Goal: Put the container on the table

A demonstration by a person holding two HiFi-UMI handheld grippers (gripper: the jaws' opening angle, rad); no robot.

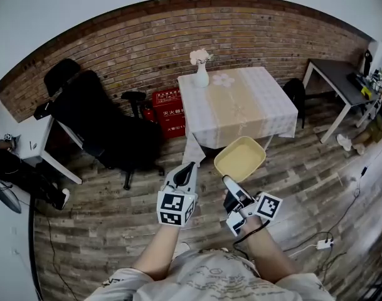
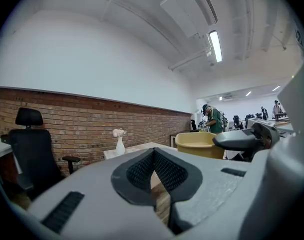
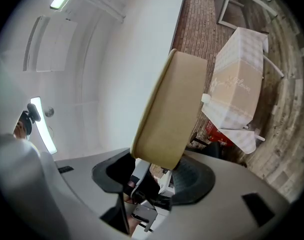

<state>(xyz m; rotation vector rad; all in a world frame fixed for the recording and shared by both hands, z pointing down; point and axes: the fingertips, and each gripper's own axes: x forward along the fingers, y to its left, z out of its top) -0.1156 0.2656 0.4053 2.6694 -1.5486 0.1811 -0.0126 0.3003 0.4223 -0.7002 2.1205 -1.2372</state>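
The yellow container [image 1: 239, 158] is a shallow basin held in the air above the wooden floor, just in front of the table's near edge. My right gripper [image 1: 228, 182] is shut on its near rim. In the right gripper view the container [image 3: 171, 111] stands up between the jaws of that gripper [image 3: 152, 170]. The table [image 1: 238, 105] has a pale checked cloth and a white vase [image 1: 201, 74] with flowers at its far left. My left gripper [image 1: 189, 167] hangs beside the container, shut and holding nothing. The left gripper view shows its pads [image 2: 164, 170] meeting, with the container [image 2: 199, 143] to the right.
A black office chair [image 1: 103, 124] and a red box [image 1: 169, 111] stand left of the table by the brick wall. A white desk [image 1: 34, 143] is at far left, a dark desk [image 1: 338, 80] at far right. Cables and a power strip [image 1: 322, 243] lie on the floor at right.
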